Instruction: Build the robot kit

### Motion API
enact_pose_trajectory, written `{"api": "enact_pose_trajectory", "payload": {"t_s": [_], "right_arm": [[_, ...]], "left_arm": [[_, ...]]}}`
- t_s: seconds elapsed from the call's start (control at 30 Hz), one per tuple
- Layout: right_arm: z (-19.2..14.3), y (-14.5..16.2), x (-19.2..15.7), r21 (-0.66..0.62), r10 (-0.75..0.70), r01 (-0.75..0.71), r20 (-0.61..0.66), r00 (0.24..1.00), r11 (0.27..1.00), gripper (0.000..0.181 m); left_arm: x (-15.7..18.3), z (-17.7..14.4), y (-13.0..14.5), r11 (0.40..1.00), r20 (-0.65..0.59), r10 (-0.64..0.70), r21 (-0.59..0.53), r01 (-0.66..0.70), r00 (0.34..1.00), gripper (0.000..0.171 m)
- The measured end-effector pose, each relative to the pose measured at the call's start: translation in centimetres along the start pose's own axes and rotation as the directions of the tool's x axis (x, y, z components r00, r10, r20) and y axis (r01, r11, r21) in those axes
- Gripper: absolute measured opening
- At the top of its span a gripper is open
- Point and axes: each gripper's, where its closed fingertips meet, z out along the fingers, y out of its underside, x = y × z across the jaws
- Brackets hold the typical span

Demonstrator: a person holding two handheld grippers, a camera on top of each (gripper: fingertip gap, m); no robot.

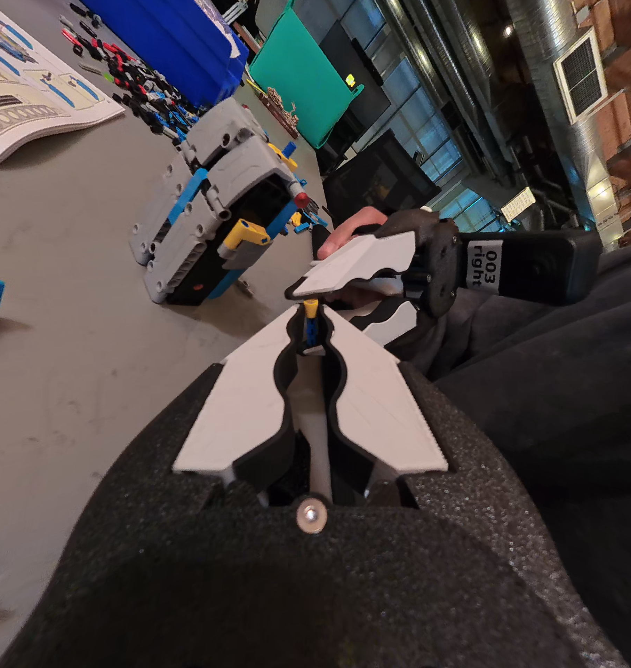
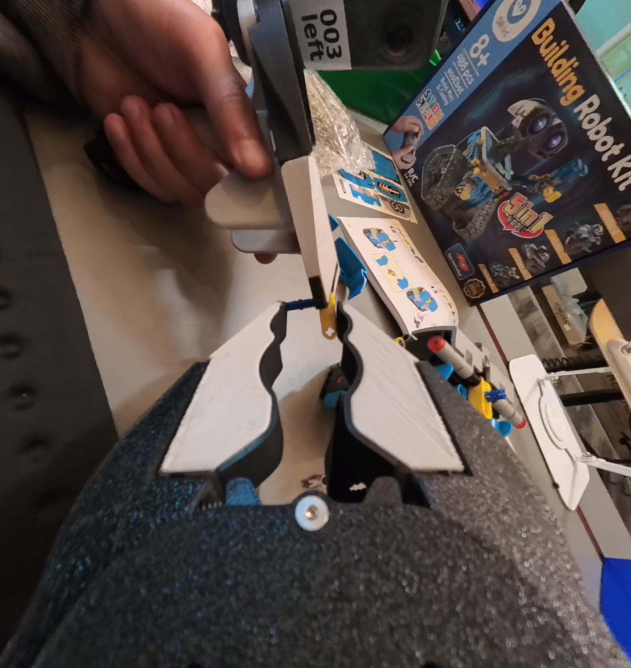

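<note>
My left gripper (image 1: pixel 310 315) is clamped on a little yellow-and-blue piece (image 1: pixel 310 306), near and right of the model (image 1: pixel 205 231); my right gripper (image 2: pixel 310 311) is open, tips either side of that piece. Can't tell if they touch it.

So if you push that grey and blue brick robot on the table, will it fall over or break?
The grey and blue model probably would not tip: it sits low and wide on the table. It may slide. Small bits sticking out, like the yellow piece, could perhaps pop off.
</note>
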Motion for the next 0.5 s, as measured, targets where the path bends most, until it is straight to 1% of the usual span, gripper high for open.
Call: {"api": "enact_pose_trajectory", "payload": {"t_s": [0.13, 0.2, 0.27, 0.4, 0.43, 0.5], "right_arm": [[0.16, 0.20, -0.12, -0.027, 0.092, -0.091, 0.030, 0.995, 0.995, 0.027], [0.20, 0.20, -0.03, -0.043, 0.107, -0.106, 0.019, 0.994, 0.993, 0.026], [0.15, 0.10, -0.13, -0.050, 0.104, -0.103, 0.016, 0.995, 0.993, 0.025], [0.00, 0.05, -0.43, -0.046, 0.157, -0.155, 0.050, 0.986, 0.987, 0.025], [-0.02, 0.10, -0.51, -0.050, 0.177, -0.174, 0.060, 0.982, 0.983, 0.022], [-0.05, 0.13, -0.54, -0.044, 0.198, -0.195, 0.075, 0.977, 0.980, 0.023]], "left_arm": [[-0.23, 0.06, 0.06, 1.000, 0.020, 0.005, -0.001, -0.005, 1.000, 0.006], [-0.30, 0.08, -0.02, 1.000, 0.038, 0.022, 0.009, -0.023, 0.999, 0.006], [-0.16, 0.07, 0.02, 1.000, 0.031, 0.026, 0.008, -0.026, 0.999, 0.006], [-0.06, 0.16, 0.30, 0.999, 0.027, 0.036, -0.008, -0.036, 0.999, 0.006], [-0.07, 0.20, 0.43, 0.999, 0.025, 0.032, -0.018, -0.031, 0.999, 0.006], [-0.10, 0.25, 0.45, 0.999, 0.040, 0.053, -0.016, -0.052, 0.998, 0.006]]}}
